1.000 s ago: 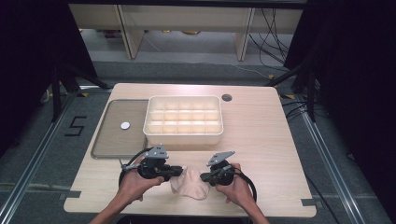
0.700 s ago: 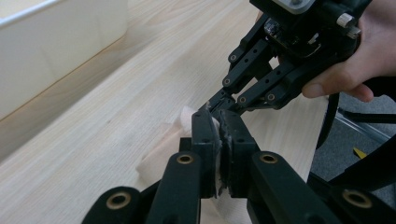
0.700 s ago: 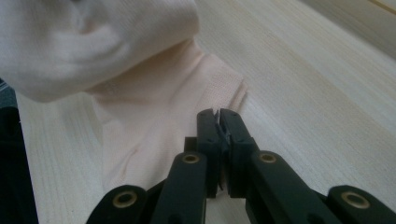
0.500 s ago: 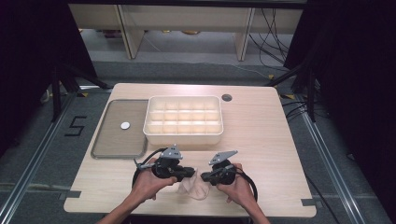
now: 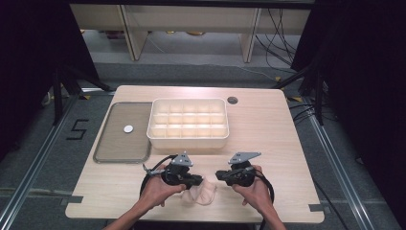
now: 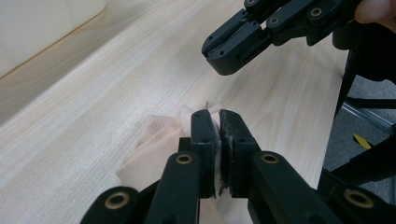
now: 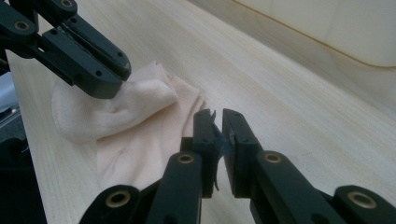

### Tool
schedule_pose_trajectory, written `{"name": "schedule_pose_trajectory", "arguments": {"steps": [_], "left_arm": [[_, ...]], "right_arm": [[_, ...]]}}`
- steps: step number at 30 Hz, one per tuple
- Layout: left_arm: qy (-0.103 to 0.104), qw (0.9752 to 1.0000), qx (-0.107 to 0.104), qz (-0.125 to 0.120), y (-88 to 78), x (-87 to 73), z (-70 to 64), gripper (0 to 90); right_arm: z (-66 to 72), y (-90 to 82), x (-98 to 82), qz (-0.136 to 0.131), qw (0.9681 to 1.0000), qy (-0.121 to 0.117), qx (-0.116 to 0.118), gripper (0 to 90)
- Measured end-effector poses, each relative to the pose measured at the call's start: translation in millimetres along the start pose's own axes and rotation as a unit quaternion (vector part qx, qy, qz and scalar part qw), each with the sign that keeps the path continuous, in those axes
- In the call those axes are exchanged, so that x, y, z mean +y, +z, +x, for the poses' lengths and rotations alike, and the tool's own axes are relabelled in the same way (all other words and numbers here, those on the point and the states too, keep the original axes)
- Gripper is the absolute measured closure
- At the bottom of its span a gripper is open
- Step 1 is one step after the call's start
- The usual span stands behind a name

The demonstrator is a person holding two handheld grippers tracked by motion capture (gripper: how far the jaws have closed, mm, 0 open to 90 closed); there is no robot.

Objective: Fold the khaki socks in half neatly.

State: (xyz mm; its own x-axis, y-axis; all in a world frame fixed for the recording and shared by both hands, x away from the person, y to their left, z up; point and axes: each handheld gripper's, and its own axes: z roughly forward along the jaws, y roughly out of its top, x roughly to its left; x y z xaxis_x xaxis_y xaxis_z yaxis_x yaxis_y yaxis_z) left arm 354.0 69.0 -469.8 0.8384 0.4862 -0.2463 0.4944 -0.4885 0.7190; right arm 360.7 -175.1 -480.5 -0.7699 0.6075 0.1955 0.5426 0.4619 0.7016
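Left gripper [image 5: 197,180] pinches the crumpled pale-peach cloth [image 5: 203,194] near the light wooden table's [image 5: 287,143] front edge. Right gripper [image 5: 219,175], jaws just opening to a narrow gap with nothing between them, hovers just beside the cloth.

Both grippers are black, and each is carried in a bare hand with a bare forearm, no sleeve showing near the beige cloth [image 5: 201,192]. The left gripper [image 6: 218,122], on the cloth's left side, has two flat black jaws on linked bars, each joint pinned with a round brass-coloured rivet. The right gripper [image 7: 218,120], on the cloth's right, is built the same way, with small dark screws in its jaw blocks. Each carries a grey three-cornered plate on top and trails a looping black cable.
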Motion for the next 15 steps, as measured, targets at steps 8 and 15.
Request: {"name": "schedule_pose_trajectory", "arguments": {"steps": [8, 15], "left_arm": [[0.011, 0.9999, -0.004, 0.011, 10.9, -0.5, -3.4, 84.2], [0.01, 0.9998, -0.008, 0.013, 19.5, -2.4, -5.7, 83.8]], "right_arm": [[2.8, 0.3, 0.3, 0.002, 1.0, 0.001, -0.002, 84.2], [-1.0, 0.2, -1.0, 0.002, 1.0, -0.001, -0.007, 84.1]]}}
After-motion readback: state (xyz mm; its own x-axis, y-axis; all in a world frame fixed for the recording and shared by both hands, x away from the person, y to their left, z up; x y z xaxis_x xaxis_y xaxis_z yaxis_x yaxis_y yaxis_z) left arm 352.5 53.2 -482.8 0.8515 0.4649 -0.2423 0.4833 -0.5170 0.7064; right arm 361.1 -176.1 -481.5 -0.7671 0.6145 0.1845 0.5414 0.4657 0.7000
